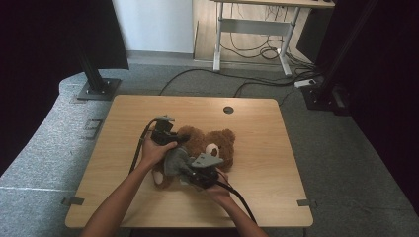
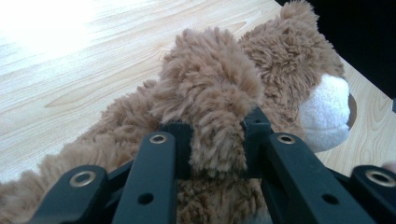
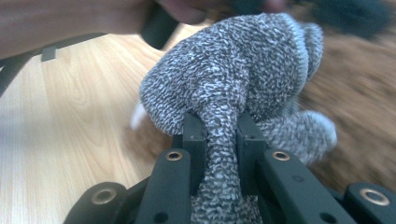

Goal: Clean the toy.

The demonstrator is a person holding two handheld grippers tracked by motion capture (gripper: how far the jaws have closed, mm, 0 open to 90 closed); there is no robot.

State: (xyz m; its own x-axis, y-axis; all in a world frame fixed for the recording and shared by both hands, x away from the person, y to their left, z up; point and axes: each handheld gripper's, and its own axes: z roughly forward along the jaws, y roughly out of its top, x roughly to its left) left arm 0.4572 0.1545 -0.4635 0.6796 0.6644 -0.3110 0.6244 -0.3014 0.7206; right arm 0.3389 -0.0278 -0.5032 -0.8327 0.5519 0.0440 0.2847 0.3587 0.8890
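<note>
Now we clamp our left gripper (image 2: pixel 216 135) jaws on the bear's (image 2: pixel 261 65) furry limb, while our right gripper (image 3: pixel 219 133) jaws pinch the grey sock (image 3: pixel 233 70) on it; the bear lies mid-surface (image 1: pixel 123 143), between both hands.

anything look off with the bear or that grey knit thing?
Nothing damaged or spilled. The teddy bear lies flat on the table with the grey knit garment bunched at its lower half, not on properly. The left gripper pinches a furry limb; the right gripper pinches the knit.
</note>
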